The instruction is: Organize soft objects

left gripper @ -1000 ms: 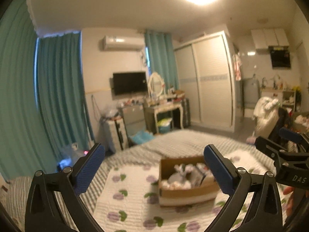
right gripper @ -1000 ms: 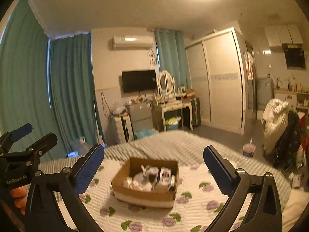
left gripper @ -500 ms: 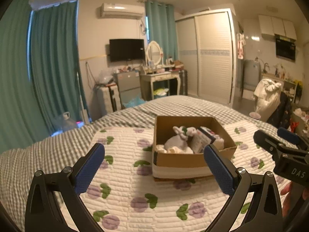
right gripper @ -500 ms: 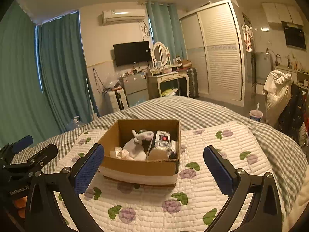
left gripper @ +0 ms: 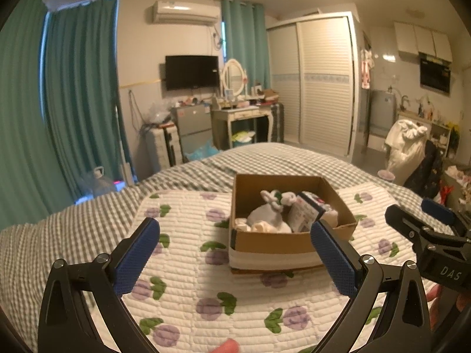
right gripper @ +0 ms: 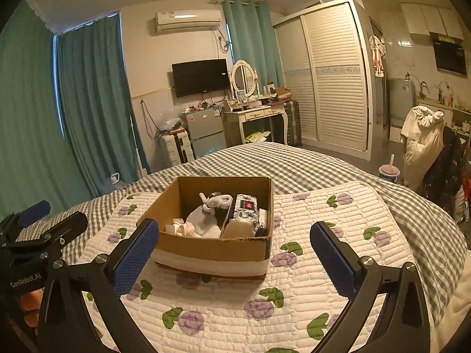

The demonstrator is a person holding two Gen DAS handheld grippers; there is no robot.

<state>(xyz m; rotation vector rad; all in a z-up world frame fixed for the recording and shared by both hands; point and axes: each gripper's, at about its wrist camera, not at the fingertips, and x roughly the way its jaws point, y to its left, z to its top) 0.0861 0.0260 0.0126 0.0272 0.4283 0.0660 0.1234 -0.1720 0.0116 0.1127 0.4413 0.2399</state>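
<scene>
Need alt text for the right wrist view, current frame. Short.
An open cardboard box sits on a floral quilt on a bed, holding a white plush toy and a few packets. The open right claw frames it from the near side, empty. The left claw shows at the left edge; a bedroom lies behind.

Both wrist views low over bed, facing forward, sharing cardboard box (left gripper: 290, 241) (right gripper: 217, 250)

A box (right gripper: 212, 250) sits on a quilt (right gripper: 323, 223) on the bed (right gripper: 309, 164); inside, seemingly a plush toy (right gripper: 206, 214).
</scene>
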